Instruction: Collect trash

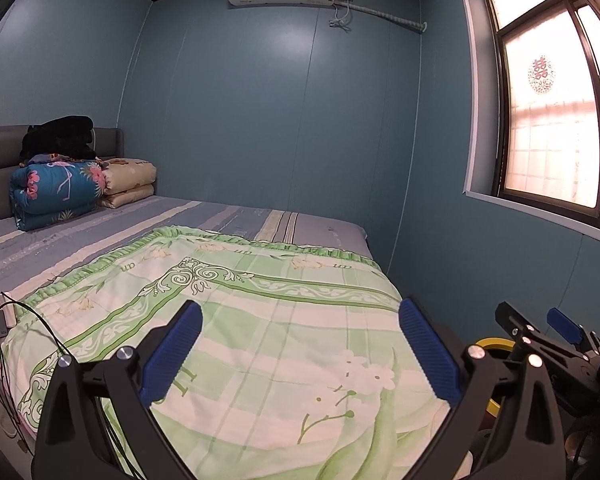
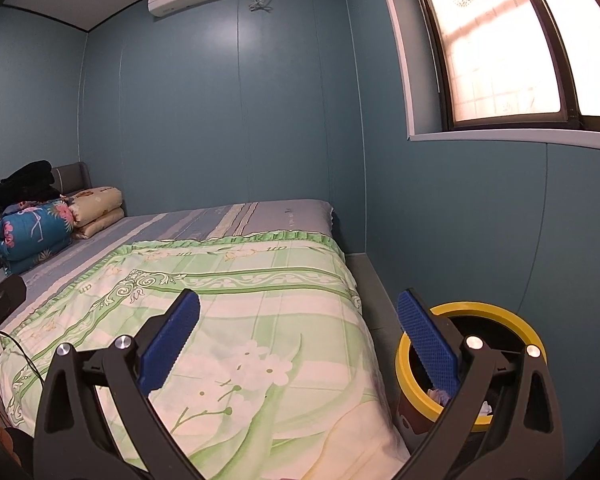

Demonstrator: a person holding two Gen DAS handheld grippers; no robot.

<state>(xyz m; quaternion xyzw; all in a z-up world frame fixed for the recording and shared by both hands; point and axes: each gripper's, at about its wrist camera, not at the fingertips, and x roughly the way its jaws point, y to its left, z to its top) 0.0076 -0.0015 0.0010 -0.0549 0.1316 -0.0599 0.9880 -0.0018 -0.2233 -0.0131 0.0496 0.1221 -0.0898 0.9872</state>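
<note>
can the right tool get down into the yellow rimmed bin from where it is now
Probably yes. The open right tool hangs above the bed edge, and the round yellow-rimmed bin stands on the floor just to its right, mouth up and uncovered, crumpled paper inside; nothing lies between.

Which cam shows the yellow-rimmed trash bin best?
Right wrist: the yellow-rimmed round trash bin beside the bed shows its whole rim and crumpled scraps inside. Left wrist catches only a rim sliver behind the right gripper.

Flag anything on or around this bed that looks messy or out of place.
Little stands out. The quilt lies flat, folded bedding is stacked at the headboard. Only cables trail loosely over the bed's left edge. The bin stands upright.
</note>
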